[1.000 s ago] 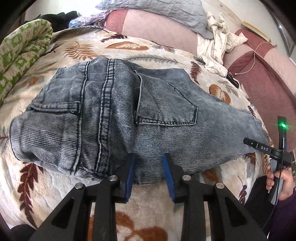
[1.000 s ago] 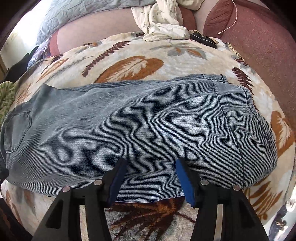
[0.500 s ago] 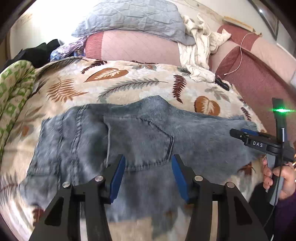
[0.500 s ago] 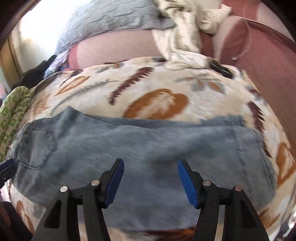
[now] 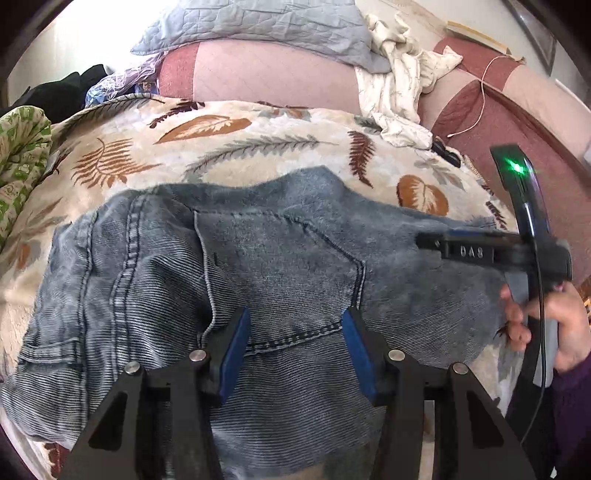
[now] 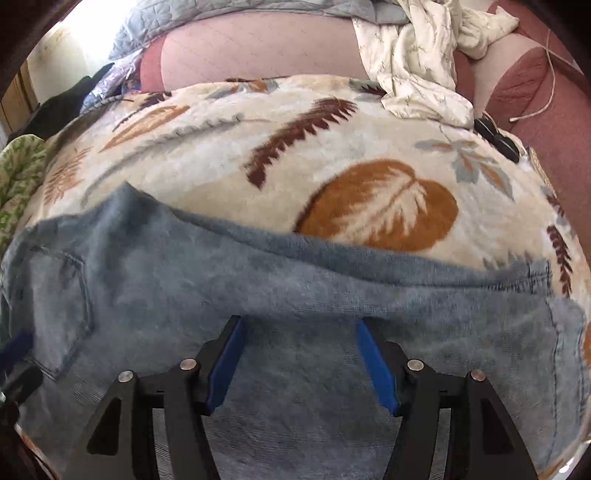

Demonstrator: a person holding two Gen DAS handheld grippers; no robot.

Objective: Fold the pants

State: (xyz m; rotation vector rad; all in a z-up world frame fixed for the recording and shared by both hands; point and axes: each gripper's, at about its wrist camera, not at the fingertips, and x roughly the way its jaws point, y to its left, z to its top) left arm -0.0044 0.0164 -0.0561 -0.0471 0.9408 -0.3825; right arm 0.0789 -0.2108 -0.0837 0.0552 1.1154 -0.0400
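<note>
Faded blue jeans (image 5: pixel 207 280) lie flat on a leaf-print blanket (image 5: pixel 229 147), seat side up with a back pocket (image 5: pixel 280 273) showing. My left gripper (image 5: pixel 295 336) is open, over the seat of the jeans near the pocket's lower edge. My right gripper (image 6: pixel 297 345) is open, over the leg part of the jeans (image 6: pixel 332 295), hem (image 6: pixel 554 295) to its right. The right gripper also shows in the left wrist view (image 5: pixel 436 242), held by a hand at the right. Neither gripper holds cloth.
A green patterned cloth (image 5: pixel 18 155) lies at the blanket's left edge. A grey pillow (image 5: pixel 258 26) and a crumpled white garment (image 5: pixel 402 85) lie behind, on a maroon sofa back (image 5: pixel 524 122). A small black object (image 6: pixel 496 136) and a cable (image 6: pixel 546 74) lie at the far right.
Both grippers have moved forward over the jeans and opened wider. The left one was narrow at the near waist edge and is now over the pocket area.
</note>
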